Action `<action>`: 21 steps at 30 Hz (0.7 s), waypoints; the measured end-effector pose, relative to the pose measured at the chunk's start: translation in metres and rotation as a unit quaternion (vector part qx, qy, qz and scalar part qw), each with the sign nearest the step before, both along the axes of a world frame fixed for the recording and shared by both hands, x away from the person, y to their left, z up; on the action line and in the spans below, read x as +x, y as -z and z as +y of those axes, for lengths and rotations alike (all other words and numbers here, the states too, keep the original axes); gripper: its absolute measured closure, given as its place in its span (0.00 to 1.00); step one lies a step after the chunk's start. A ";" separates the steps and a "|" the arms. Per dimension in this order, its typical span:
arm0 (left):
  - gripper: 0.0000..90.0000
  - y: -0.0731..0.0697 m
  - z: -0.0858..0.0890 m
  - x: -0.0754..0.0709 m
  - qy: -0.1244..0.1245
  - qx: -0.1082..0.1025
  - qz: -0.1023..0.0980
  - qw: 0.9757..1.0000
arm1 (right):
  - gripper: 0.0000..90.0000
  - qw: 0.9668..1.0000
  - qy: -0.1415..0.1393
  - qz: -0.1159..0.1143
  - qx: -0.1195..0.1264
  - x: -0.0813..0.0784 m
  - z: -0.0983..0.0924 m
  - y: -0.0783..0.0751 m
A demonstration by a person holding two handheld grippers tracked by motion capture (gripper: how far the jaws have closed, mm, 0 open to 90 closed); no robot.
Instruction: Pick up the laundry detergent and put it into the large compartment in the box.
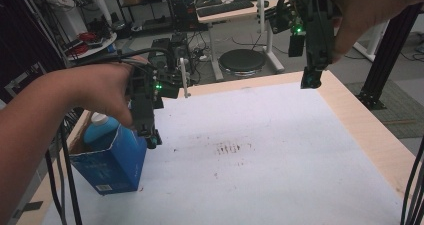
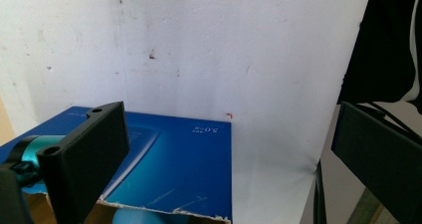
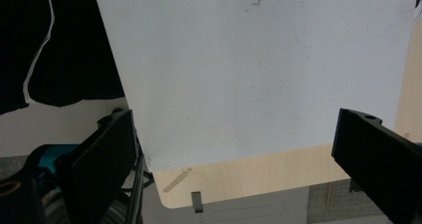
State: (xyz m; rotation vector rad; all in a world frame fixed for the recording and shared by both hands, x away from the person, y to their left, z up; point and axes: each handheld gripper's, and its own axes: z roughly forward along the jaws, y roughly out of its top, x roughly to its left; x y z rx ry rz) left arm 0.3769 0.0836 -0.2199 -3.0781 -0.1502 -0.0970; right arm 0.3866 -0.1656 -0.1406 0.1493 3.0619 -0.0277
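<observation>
White sheeting, stained brown near its middle, covers our wooden table (image 1: 360, 130); at 12 o'clock beyond it we see a cluttered floor, a round stool (image 1: 243, 62) and desks. We count one blue carton (image 1: 117, 160) at 9 o'clock, one blue bottle (image 1: 100, 127) inside it, and two grippers. Our left gripper (image 1: 152, 137) hangs jaws apart over the carton's rim; our right gripper (image 1: 311, 80), jaws apart, hovers at 1 o'clock.

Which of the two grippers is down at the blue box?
The left gripper, jaws open at the blue box. The right gripper hangs above the table's far edge.
</observation>
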 end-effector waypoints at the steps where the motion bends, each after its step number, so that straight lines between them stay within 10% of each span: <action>1: 0.02 0.000 0.000 0.001 0.003 0.002 -0.002 1.000 | 0.03 1.000 0.000 -0.001 0.002 0.000 0.000 0.000; 21: 0.02 0.013 -0.005 0.005 -0.006 -0.005 -0.008 1.000 | 0.03 1.000 -0.016 0.012 0.010 -0.007 -0.003 -0.002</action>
